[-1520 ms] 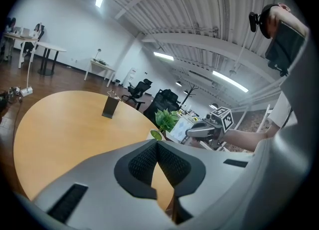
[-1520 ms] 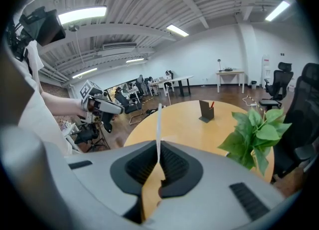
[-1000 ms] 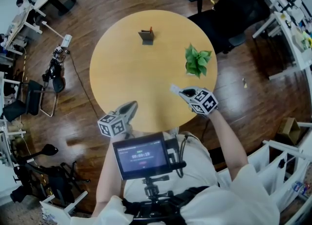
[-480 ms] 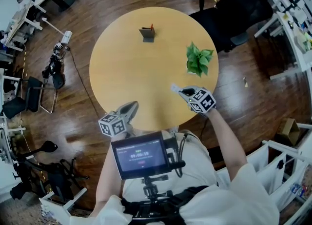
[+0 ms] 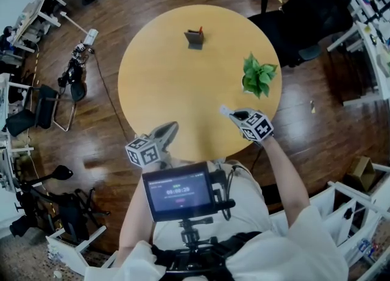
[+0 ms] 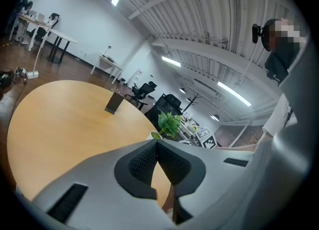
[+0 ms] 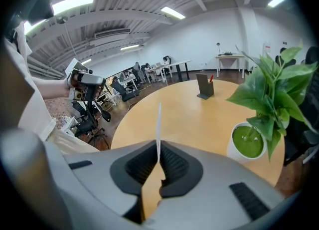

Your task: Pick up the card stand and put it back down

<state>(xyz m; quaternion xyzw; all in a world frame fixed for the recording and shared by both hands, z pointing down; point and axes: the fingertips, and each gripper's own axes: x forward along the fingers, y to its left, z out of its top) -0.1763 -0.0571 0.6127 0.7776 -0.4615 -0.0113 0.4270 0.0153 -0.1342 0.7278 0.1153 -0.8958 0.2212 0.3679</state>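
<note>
The card stand, a small dark holder with a red bit at its top, stands on the far side of the round wooden table. It also shows in the left gripper view and the right gripper view. My right gripper hangs over the table's near right part, shut on a thin white card seen edge-on between its pads. My left gripper is at the near edge, its pads meeting with nothing between them. Both grippers are far from the stand.
A potted green plant in a white pot stands at the table's right side, close to the right gripper. A black office chair sits beyond the table. Cables and gear lie on the floor at left.
The right gripper with the card has sunk a little toward the table. The left gripper stays about where it was. The head view has shifted slightly.
</note>
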